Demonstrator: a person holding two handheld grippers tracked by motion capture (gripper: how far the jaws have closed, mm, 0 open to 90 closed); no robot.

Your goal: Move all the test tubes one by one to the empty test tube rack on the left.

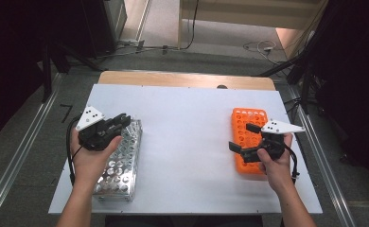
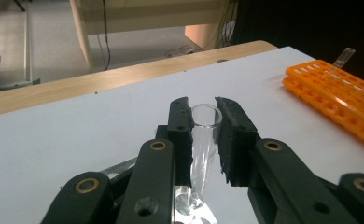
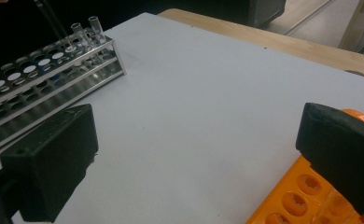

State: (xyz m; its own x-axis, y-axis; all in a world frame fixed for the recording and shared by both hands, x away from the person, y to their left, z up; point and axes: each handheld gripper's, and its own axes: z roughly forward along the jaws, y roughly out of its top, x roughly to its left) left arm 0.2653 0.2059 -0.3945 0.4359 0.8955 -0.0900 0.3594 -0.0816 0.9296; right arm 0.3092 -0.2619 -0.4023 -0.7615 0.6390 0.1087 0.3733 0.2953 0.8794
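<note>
My left gripper (image 1: 122, 119) hovers over the far end of a metal test-tube rack (image 1: 121, 163) at the table's left. In the left gripper view its jaws (image 2: 203, 109) are shut on a clear empty test tube (image 2: 202, 144), held upright with its tip just above the rack's holes (image 2: 187, 205). My right gripper (image 1: 243, 137) is over the near part of an orange rack (image 1: 249, 118) at the right, open with nothing between its jaws (image 3: 194, 158). In the right gripper view, a few clear tubes (image 3: 84, 30) stand at the metal rack's (image 3: 40, 79) far end.
A white sheet (image 1: 187, 142) covers the table, with a wooden strip (image 1: 187, 79) along the far edge. Clear tubes (image 2: 344, 57) stand in the orange rack (image 2: 339, 100). Cables and dark equipment lie on the floor beyond the table.
</note>
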